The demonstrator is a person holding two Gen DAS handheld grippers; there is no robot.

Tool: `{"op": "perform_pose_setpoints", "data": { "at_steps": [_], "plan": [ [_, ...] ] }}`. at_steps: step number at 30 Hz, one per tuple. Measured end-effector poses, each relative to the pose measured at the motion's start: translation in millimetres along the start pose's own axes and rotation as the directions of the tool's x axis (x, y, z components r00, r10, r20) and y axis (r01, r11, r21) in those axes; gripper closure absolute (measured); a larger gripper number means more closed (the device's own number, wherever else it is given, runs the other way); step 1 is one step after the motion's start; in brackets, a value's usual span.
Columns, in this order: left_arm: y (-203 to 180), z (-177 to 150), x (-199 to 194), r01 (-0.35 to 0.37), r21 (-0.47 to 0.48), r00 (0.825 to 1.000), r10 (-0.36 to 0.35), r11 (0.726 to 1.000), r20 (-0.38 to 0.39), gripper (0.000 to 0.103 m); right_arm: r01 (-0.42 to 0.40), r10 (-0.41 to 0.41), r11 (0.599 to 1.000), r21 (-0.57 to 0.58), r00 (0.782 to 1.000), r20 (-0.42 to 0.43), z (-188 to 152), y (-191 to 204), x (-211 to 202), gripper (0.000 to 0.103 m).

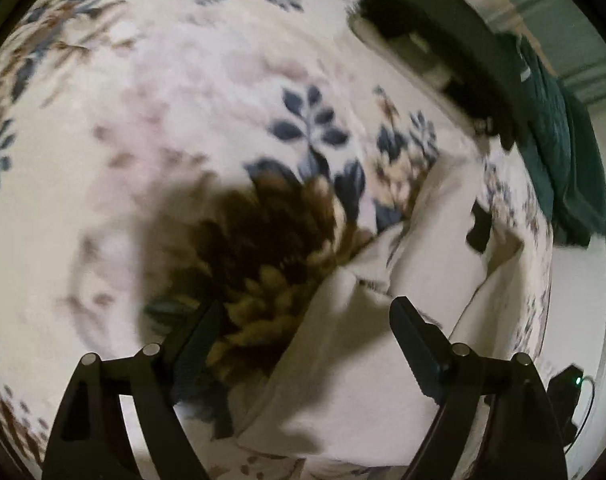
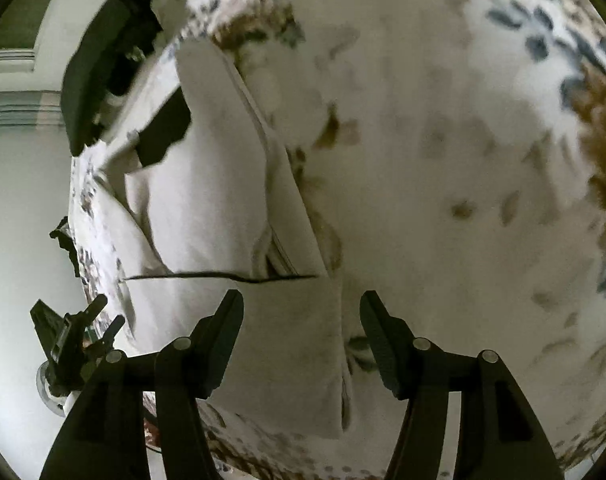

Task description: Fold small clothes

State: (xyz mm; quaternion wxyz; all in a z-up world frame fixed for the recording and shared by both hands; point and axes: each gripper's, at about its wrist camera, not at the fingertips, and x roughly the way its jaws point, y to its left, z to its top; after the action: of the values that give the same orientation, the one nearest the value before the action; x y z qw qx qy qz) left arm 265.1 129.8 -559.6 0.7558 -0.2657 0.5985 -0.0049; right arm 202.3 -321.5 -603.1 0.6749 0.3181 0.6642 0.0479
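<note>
A cream-white garment point(image 1: 343, 380) lies folded on a floral blanket point(image 1: 183, 80). In the left wrist view it lies at lower right, reaching under my left gripper point(image 1: 307, 320), which is open, its jaws wide apart over the garment's left edge. In the right wrist view the garment point(image 2: 223, 184) lies left of centre with a folded band at its near end. My right gripper point(image 2: 301, 308) is open just above that near end's right corner. A small dark patch point(image 2: 163, 132) shows on the garment's far part.
A dark bundle of clothes point(image 1: 559, 140) and a black object point(image 1: 435, 28) lie at the blanket's far right edge. A black device point(image 2: 67, 340) sits at the blanket's edge, lower left in the right wrist view. Pale floor lies beyond.
</note>
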Motion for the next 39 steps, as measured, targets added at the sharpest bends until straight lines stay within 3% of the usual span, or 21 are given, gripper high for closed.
{"op": "perform_pose_setpoints", "data": {
  "at_steps": [1,2,3,4,6,8,16,20,27,30,32,33,34,36,39],
  "plan": [
    [-3.9,-0.9,5.4,-0.001,0.018,1.0,0.001,1.0,-0.005,0.02,-0.001,0.001,1.0,-0.002,1.0,-0.003,-1.1,0.2,4.2,0.041],
    [-8.7,-1.6,10.6,0.009,0.04,1.0,-0.009,0.999,-0.006,0.02,-0.006,0.006,1.0,-0.002,1.0,0.0,-2.5,1.1,8.0,0.052],
    [-12.2,-1.8,13.0,0.013,0.056,1.0,-0.013,0.998,-0.004,0.037,-0.005,0.005,1.0,-0.007,1.0,0.008,-4.0,2.5,9.1,0.067],
    [-15.4,-2.0,16.9,0.01,0.071,1.0,-0.009,0.997,-0.011,0.07,0.013,-0.013,1.0,-0.014,1.0,0.015,-6.0,4.4,10.4,0.098],
    [-18.7,-2.5,22.1,0.005,0.091,0.999,-0.002,0.996,-0.033,0.097,0.04,-0.039,0.999,-0.028,0.998,0.046,-10.3,8.8,7.5,0.1],
    [-19.8,-4.8,16.4,0.004,0.111,1.0,-0.004,0.994,-0.005,0.098,0.08,-0.074,0.995,-0.055,0.992,0.103,-14.7,15.8,-4.5,0.1],
    [-11.2,0.0,-16.1,0.022,0.086,0.998,-0.028,0.996,0.063,0.101,0.113,-0.093,0.99,-0.082,0.972,0.216,-3.2,34.1,-40.0,0.1],
    [-4.7,8.5,-5.6,0.028,0.055,0.998,-0.031,0.998,0.05,0.101,0.149,-0.129,0.985,-0.087,0.971,0.202,13.0,34.6,-29.0,0.1],
    [-2.4,14.5,12.2,-0.011,0.039,1.0,0.012,0.999,-0.026,0.098,0.226,-0.219,0.97,-0.089,0.972,0.086,28.4,30.4,3.9,0.1],
    [-11.0,25.9,2.7,-0.047,0.035,0.998,0.048,0.998,-0.028,0.095,0.28,-0.274,0.956,-0.086,0.959,0.078,38.8,35.8,-1.5,0.088],
    [-30.8,39.6,-9.3,-0.037,0.073,0.999,0.036,0.997,0.017,0.093,0.288,-0.278,0.954,-0.086,0.954,0.117,47.8,43.2,-11.5,0.057],
    [-43.5,46.6,-12.3,-0.017,0.099,0.999,0.014,0.995,0.034,0.084,0.272,-0.257,0.958,-0.088,0.955,0.149,54.6,49.2,-18.4,0.052],
    [-57.9,53.2,-12.3,-0.001,0.13,0.999,-0.005,0.992,0.043,0.066,0.253,-0.235,0.963,-0.093,0.956,0.173,62.2,55.6,-23.3,0.05],
    [-90.8,66.6,-2.7,0.009,0.199,0.998,-0.02,0.98,0.054,0.041,0.209,-0.186,0.972,-0.109,0.964,0.189,82.9,70.0,-25.3,0.05],
    [-131.3,82.5,28.0,-0.034,0.3,0.998,0.017,0.953,0.06,0.04,0.149,-0.118,0.978,-0.147,0.972,0.203,120.0,93.8,-14.7,0.05]
  ]
}}
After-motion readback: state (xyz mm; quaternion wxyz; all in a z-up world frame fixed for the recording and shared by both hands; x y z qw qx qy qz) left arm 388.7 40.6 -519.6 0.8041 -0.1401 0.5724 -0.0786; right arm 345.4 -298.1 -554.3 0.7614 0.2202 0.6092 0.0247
